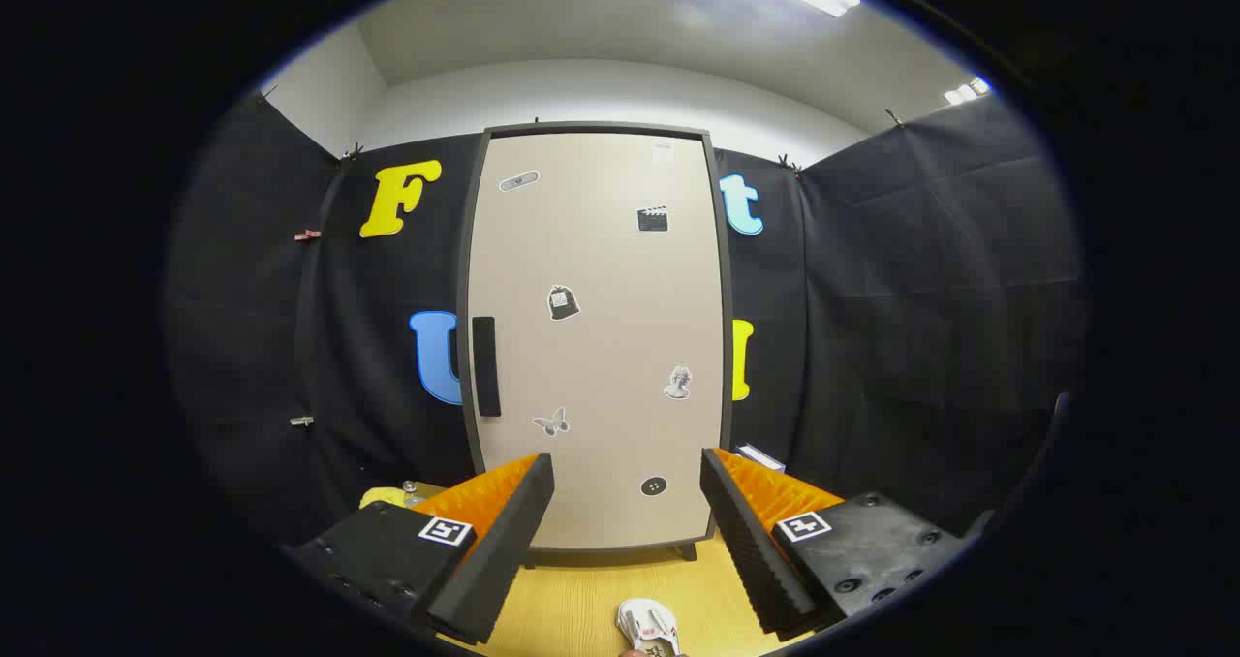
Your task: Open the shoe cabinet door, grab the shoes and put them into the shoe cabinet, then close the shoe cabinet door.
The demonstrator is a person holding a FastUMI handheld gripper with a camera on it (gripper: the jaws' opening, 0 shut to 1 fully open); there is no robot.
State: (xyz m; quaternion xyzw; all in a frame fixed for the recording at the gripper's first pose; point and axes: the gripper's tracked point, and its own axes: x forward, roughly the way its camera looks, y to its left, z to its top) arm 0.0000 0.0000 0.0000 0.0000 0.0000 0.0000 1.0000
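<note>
Shoe cabinet [596, 337] stands upright at the back of the wooden bench [572, 609], its stickered door closed and a dark handle [485, 365] near the door's left edge. A white shoe [649, 626] lies on the bench between the tongs [628, 487], which are spread wide, gripping nothing.

Shoe [649, 628] below the jaws is partly cut off.

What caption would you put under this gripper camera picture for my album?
Open gripper faces the closed shoe cabinet door, a white shoe on the wooden floor between its fingers.
</note>
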